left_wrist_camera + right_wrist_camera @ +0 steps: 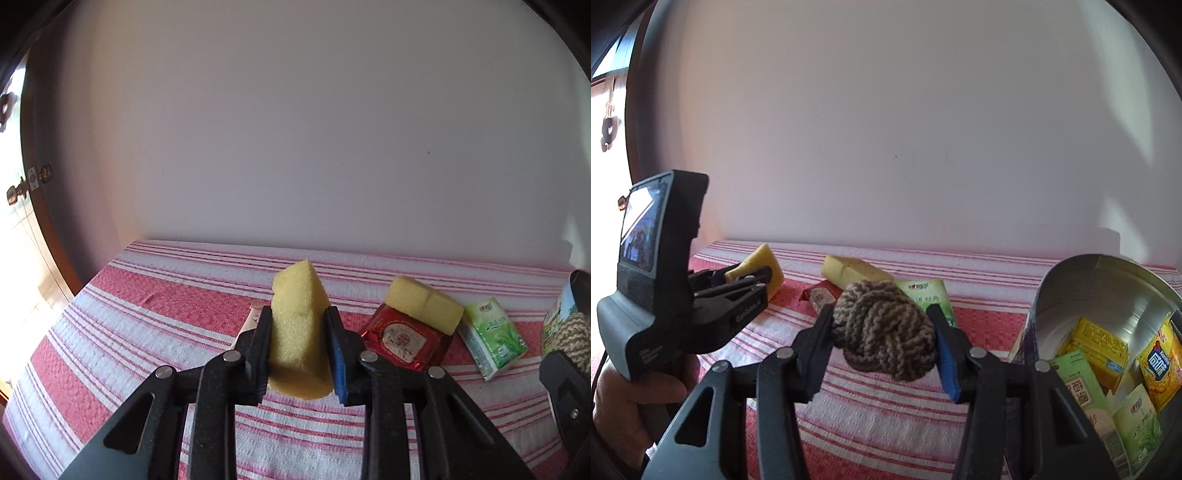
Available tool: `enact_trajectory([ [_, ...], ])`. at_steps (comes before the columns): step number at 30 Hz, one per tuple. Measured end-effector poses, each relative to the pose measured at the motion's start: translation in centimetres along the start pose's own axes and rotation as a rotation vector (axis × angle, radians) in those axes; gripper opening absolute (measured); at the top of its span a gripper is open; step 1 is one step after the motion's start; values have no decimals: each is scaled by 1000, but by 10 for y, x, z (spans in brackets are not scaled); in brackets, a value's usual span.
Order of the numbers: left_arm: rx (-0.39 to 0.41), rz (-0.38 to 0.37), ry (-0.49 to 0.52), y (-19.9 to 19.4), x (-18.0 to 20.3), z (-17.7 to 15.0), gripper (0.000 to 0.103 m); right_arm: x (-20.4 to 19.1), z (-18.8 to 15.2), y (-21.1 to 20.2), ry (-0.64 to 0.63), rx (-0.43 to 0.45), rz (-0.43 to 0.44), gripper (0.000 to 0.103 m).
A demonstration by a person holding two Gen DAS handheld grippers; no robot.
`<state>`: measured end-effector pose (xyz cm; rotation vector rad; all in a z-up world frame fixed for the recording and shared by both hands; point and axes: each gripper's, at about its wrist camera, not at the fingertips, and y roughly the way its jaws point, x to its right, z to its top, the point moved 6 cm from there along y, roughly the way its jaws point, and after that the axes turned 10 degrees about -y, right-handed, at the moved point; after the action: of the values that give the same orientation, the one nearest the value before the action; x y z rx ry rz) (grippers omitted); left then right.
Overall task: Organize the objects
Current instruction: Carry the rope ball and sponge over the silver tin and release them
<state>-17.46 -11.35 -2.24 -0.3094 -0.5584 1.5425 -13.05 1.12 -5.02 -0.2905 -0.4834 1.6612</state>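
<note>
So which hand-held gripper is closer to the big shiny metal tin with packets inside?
Right. The right hand-held gripper, holding the brown knitted yarn ball, is beside the round metal tin; the left hand-held gripper is farther away.

Worktop: a surface under a red-and-white striped cloth, set against a pale wall.
On the cloth, middle: a red packet; a yellow sponge block leans across its far edge.
Just right of the packet: a green tissue pack, lying flat.
Right edge: a metal tin tilted open, cartons and packets inside.
</note>
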Motion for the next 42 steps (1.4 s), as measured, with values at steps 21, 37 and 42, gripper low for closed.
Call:
enact_trajectory([
  [21,215,62,-51,-94,-2,-27,29,-10,-15,-58,-54,130,-24,50],
  [37,173,74,-75,-123,27,-62,29,-5,-35,-100,-83,159,-61,50],
  [42,168,65,-75,-134,43,-68,29,-9,-35,-99,-78,177,-78,50],
])
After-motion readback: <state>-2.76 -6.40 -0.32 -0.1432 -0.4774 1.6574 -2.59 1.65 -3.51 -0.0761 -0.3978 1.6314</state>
